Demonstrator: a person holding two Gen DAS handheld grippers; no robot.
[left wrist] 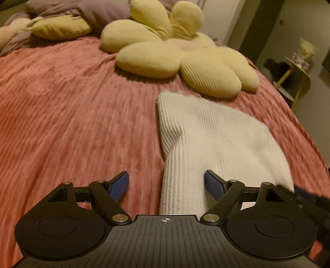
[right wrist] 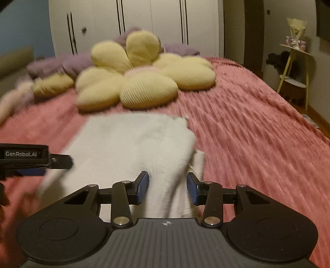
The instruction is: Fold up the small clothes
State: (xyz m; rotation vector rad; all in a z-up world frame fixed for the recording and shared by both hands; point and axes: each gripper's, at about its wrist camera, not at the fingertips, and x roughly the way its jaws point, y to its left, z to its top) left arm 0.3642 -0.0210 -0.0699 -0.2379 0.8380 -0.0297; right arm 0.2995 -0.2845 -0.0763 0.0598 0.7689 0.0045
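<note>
A white ribbed knit garment (left wrist: 208, 136) lies on the pink bedspread (left wrist: 72, 115); it also shows in the right wrist view (right wrist: 132, 144). My left gripper (left wrist: 166, 183) is open, its jaws wide apart over the garment's near left edge, with cloth between the blue pads but not pinched. My right gripper (right wrist: 167, 188) is open, and a raised fold of the garment sits between its jaws. The left gripper's side (right wrist: 24, 158) shows at the left of the right wrist view, over the garment's left edge.
A yellow flower-shaped cushion (left wrist: 175, 53) lies just beyond the garment. Purple bedding (left wrist: 82, 12) and another yellow cushion (left wrist: 61, 27) lie at the bed's far end. A yellow side table (right wrist: 295, 68) stands off the bed's right side. White wardrobes (right wrist: 134, 22) are behind.
</note>
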